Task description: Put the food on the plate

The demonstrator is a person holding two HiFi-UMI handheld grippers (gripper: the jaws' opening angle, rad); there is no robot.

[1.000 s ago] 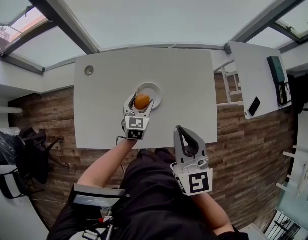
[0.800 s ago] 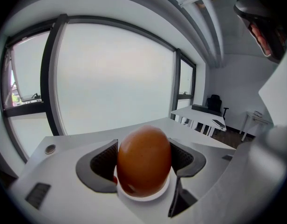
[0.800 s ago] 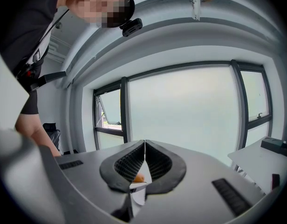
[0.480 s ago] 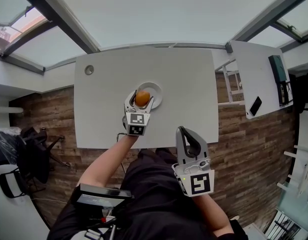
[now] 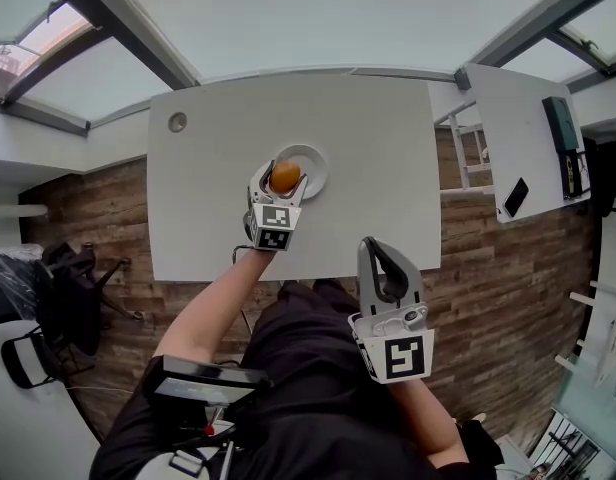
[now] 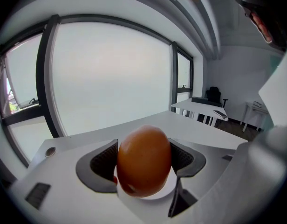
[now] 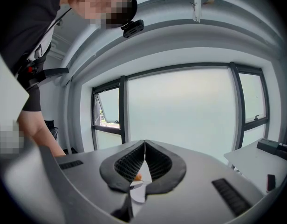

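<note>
An orange-brown, egg-shaped piece of food (image 5: 285, 176) (image 6: 143, 160) is held over the small white plate (image 5: 312, 162) near the front middle of the white table (image 5: 358, 148). My left gripper (image 5: 279, 180) (image 6: 144, 164) is shut on it, one dark pad on each side. A bit of the plate (image 6: 163, 192) shows under the food in the left gripper view. My right gripper (image 5: 378, 257) (image 7: 144, 158) hangs off the table's front edge over the person's lap, shut with its tips touching and nothing between them.
A round grommet (image 5: 177, 122) sits in the table's far left corner. A second white desk (image 5: 508, 128) at the right carries a phone (image 5: 516, 197) and a dark device (image 5: 558, 126). Wood floor lies in front of the table; a black chair (image 5: 58, 298) stands at the left.
The left gripper with the food has shifted slightly farther over the plate. The right gripper has stayed shut and drifted a little nearer the person.
</note>
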